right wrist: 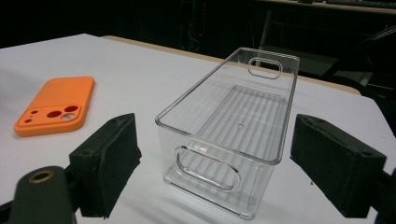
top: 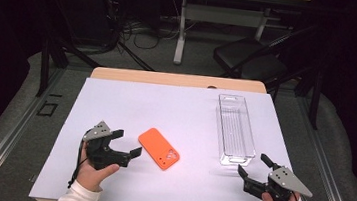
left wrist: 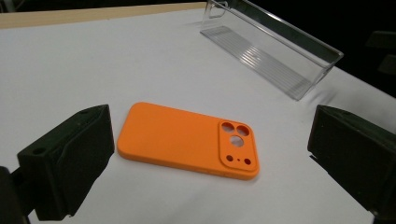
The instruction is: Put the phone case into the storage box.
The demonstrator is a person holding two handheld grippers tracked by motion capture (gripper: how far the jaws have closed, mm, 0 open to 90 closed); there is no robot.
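Both tools seem poised to approach: the left gripper (top: 128, 143), jaws spread and empty, faces the matte orange rubbery phone case (top: 159, 148) lying flat at centre frame; the right gripper (top: 255, 166), likewise released, aims at the ribbed clear plastic rectangular bin (top: 234, 130) right of centre. Closing on the thin case likely needs a low, level pinch.

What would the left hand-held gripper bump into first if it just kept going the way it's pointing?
Most likely the orange phone case: it lies flat on the white sheet straight ahead of the left hand-held gripper, whose jaws stand open.
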